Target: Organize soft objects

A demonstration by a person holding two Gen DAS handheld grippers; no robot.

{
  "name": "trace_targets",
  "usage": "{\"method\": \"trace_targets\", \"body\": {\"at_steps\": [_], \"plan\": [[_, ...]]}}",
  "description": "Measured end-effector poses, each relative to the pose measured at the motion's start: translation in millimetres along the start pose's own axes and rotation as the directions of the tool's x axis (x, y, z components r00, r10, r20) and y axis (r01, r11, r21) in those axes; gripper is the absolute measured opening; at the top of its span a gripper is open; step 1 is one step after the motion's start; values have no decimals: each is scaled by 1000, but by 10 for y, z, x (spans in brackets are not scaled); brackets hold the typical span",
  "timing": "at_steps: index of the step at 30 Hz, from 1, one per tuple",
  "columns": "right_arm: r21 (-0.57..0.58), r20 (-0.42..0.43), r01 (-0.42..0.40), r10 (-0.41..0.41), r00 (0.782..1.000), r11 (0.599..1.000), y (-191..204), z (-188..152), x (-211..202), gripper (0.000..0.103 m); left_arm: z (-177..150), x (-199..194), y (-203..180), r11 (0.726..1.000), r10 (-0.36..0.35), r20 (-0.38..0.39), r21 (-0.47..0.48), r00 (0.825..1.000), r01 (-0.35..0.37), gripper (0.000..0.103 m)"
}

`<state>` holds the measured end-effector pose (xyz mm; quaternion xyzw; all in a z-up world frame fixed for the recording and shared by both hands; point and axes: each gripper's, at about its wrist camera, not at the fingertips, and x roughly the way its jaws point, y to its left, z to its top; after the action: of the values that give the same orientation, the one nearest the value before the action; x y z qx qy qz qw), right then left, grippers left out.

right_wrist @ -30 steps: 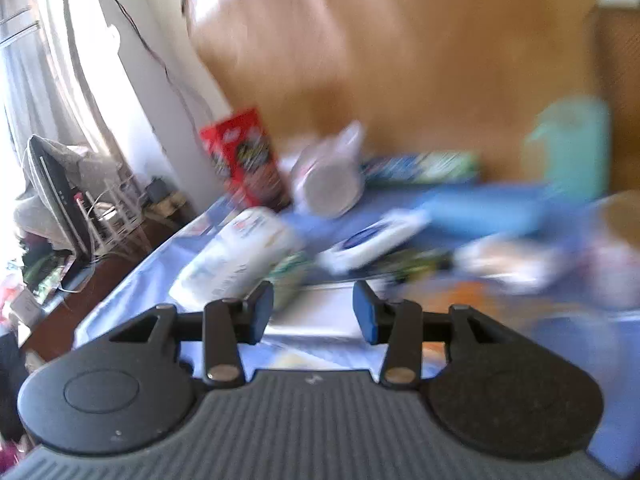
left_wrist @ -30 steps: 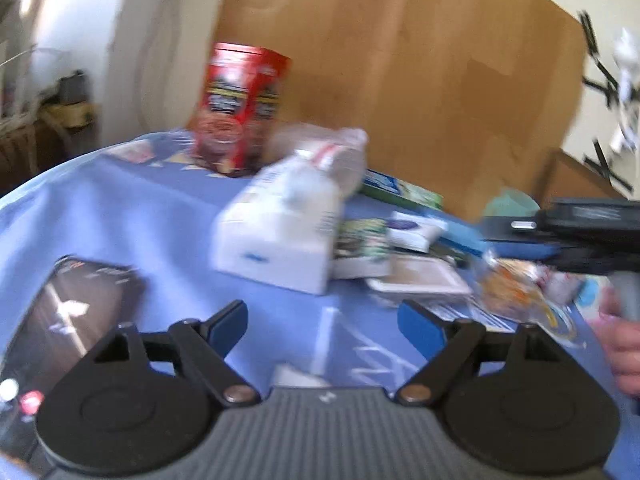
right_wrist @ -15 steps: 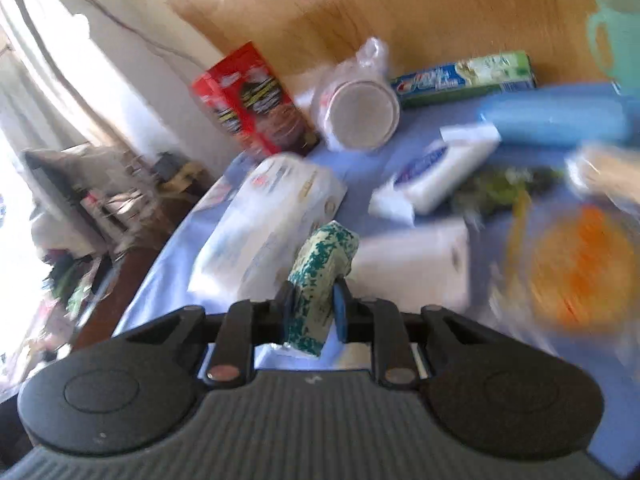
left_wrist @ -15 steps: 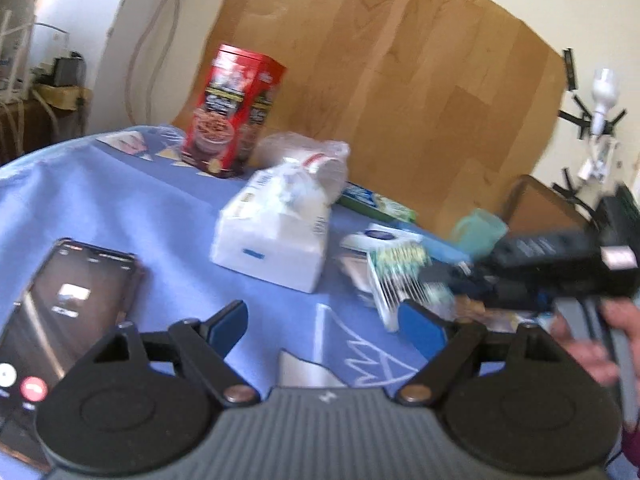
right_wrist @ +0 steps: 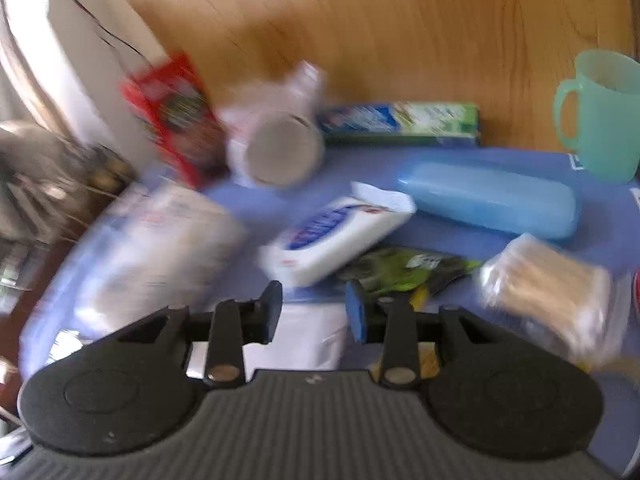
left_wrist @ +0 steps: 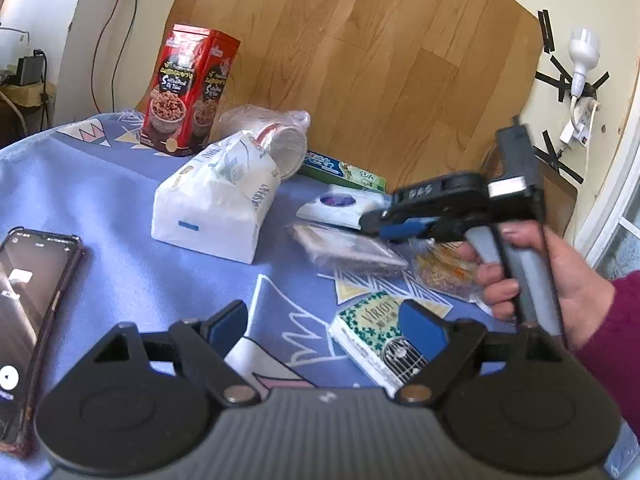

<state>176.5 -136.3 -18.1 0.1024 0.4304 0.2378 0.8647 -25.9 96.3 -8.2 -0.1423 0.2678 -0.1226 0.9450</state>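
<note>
A green-and-white patterned tissue pack (left_wrist: 372, 338) lies on the blue tablecloth (left_wrist: 100, 208) just in front of my left gripper's right finger. My left gripper (left_wrist: 326, 326) is open and empty. My right gripper (right_wrist: 314, 310) is open and empty; it also shows in the left wrist view (left_wrist: 374, 224), held above a clear-wrapped flat pack (left_wrist: 344, 248). A large white tissue bag (left_wrist: 216, 200) lies mid-table, and it shows blurred in the right wrist view (right_wrist: 132, 256). A small white tissue pack (right_wrist: 336, 236) lies ahead of the right gripper.
A red snack box (left_wrist: 190, 88), bagged cups (left_wrist: 276, 136) and a toothpaste box (right_wrist: 400, 122) stand at the back by a wooden board. A phone (left_wrist: 28, 300) lies at the left. A blue case (right_wrist: 488, 198), green mug (right_wrist: 600, 114), cotton-swab bag (right_wrist: 548, 292) and green packet (right_wrist: 400, 272) lie at the right.
My right gripper held the green patterned tissue pack half a second ago; it has opened, the pack now lies on the cloth near my left gripper, and the right gripper has moved away.
</note>
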Motion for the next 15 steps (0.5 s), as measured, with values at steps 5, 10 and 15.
{"method": "trace_targets", "body": {"at_steps": [5,10,15], "plan": [[-56,-10,-92,91,996,994,118,-369,-383,39,161,22,160,1000,-13,-8,-10,1000,13,85],[-195,143,-57,86,986,979,291,-577,-821,65,473,259,158,998,-63,-13,-8,998,63,86],[-370,82,-13,46,996,929,579,-540,-525,76,522,340,206,992,-101,-17,-74,995,100,86]]}}
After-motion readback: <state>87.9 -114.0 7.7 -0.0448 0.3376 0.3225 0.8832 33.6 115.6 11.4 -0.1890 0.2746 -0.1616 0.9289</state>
